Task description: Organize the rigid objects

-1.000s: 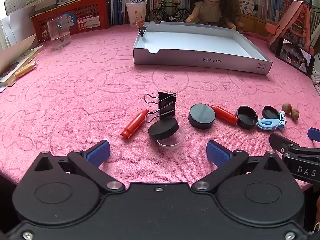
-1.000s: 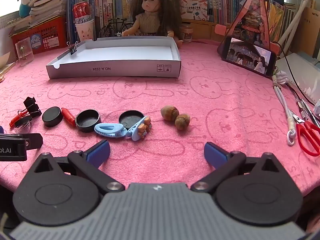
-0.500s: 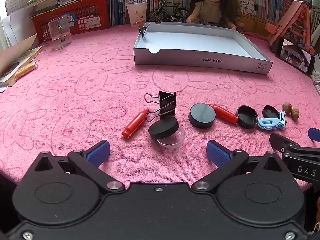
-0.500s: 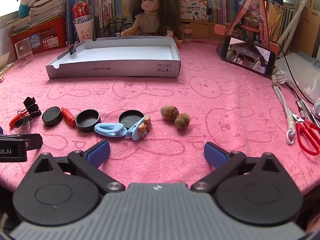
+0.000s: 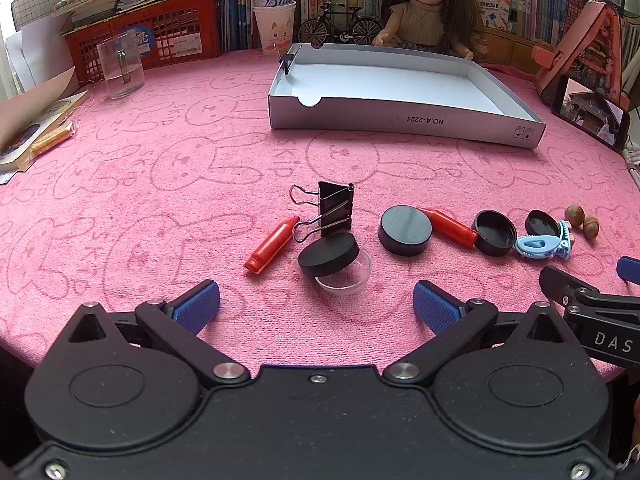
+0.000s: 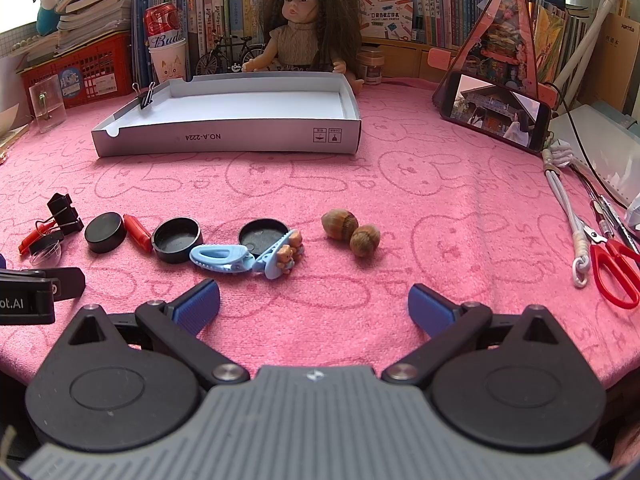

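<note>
Small items lie in a row on the pink cloth: a red crayon-like piece, a black binder clip, a black lid tilted on a clear dish, a black disc, a second red piece, two open black caps, a blue hair clip and two hazelnuts. Beyond them stands an empty white box tray. My left gripper is open just short of the lid and dish. My right gripper is open near the hair clip and nuts.
A doll, a toy bicycle, a can in a paper cup, a red basket and books line the back. A clear cup stands far left. A phone on a stand, cords and red scissors lie right.
</note>
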